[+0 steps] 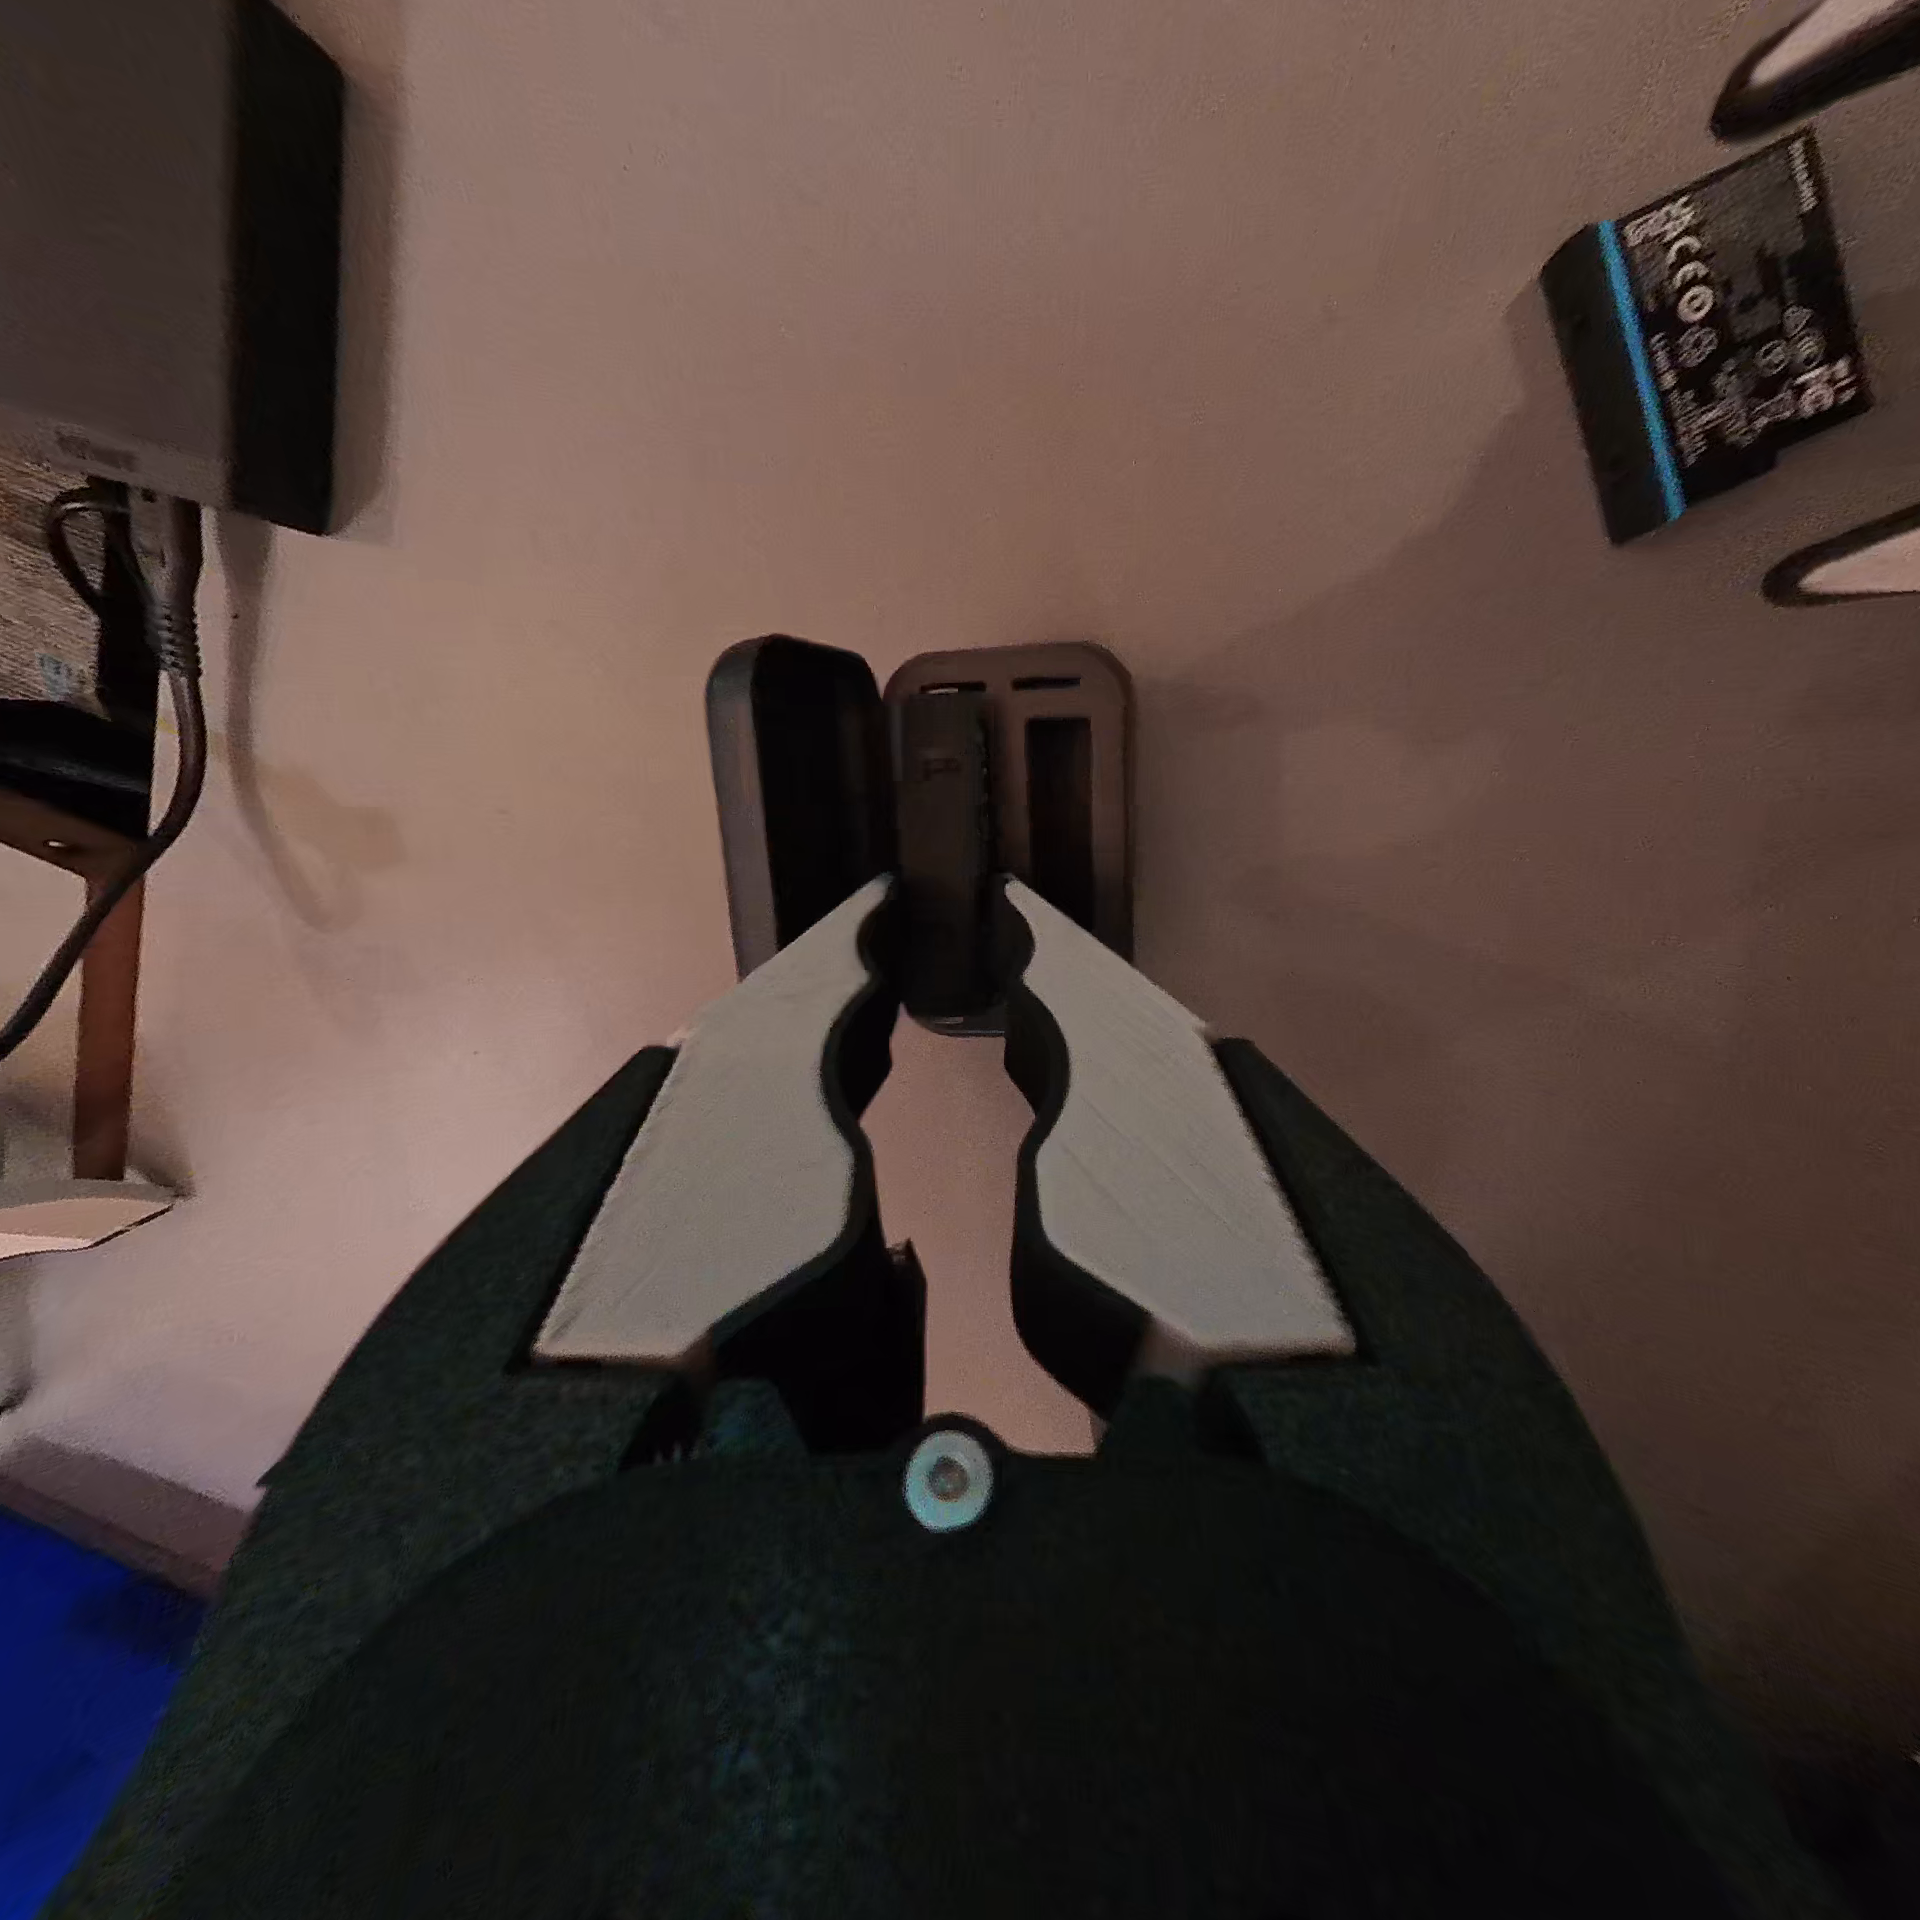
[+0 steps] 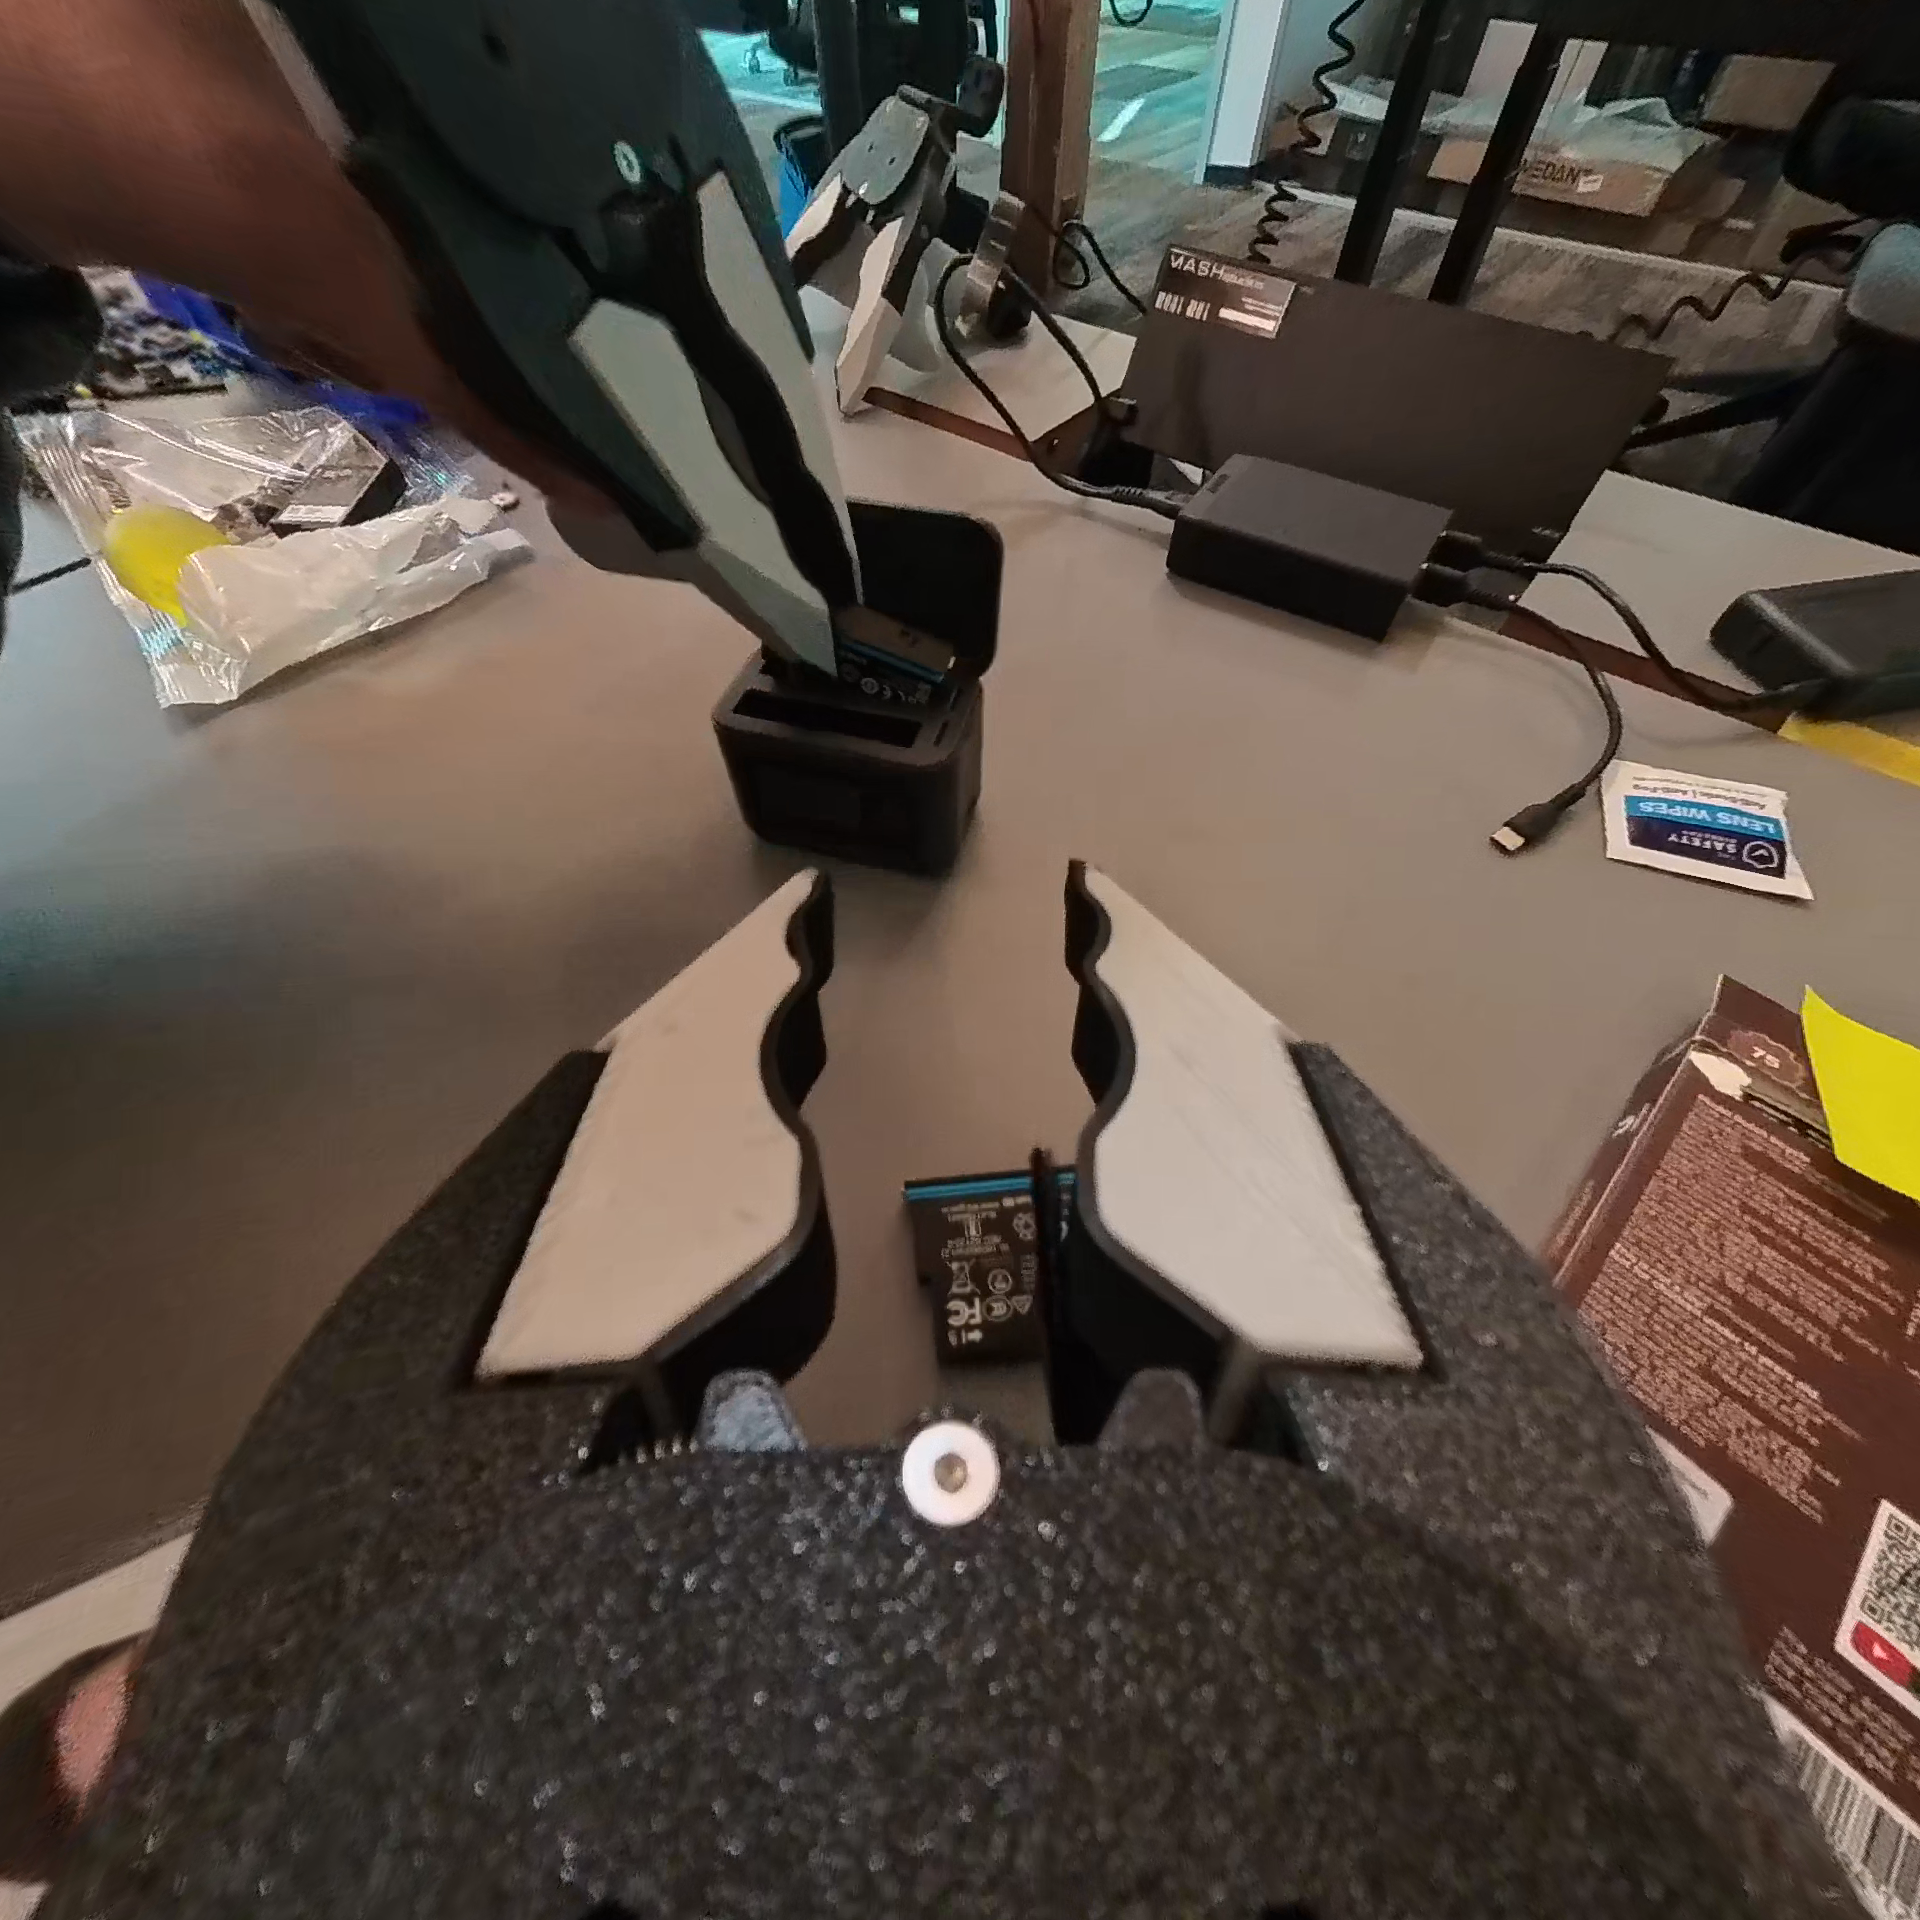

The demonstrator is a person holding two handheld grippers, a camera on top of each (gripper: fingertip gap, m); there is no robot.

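A black charging case (image 1: 1101,727) stands on the grey table with its lid (image 1: 810,790) open. My left gripper (image 1: 948,894) is shut on a black battery (image 1: 940,821) that stands upright in the slot nearest the lid. The slot beside it is empty. The right wrist view shows the same case (image 2: 852,790), the left gripper (image 2: 831,634) coming down from the upper left, and the battery (image 2: 894,660) sticking partly out. My right gripper (image 2: 948,883) is open and empty, hovering in front of the case. A second black battery with a blue stripe (image 2: 977,1278) lies flat on the table under it and also shows in the left wrist view (image 1: 1704,343).
A black power adapter (image 2: 1299,556) with cables sits behind the case, with a loose USB cable end (image 2: 1558,810) and a wipe packet (image 2: 1704,831) to the right. A brown box (image 2: 1745,1351) stands at right. Plastic bags (image 2: 260,551) lie at left. Another gripper (image 2: 894,239) rests at the back. The gap from one gripper's tips to the other's is roughly 12 cm. The black power adapter (image 2: 1299,556) lies some 20 cm from my left tips, 25 cm from my right tips. My left wrist view (image 1: 240,249) looks at it from another angle.
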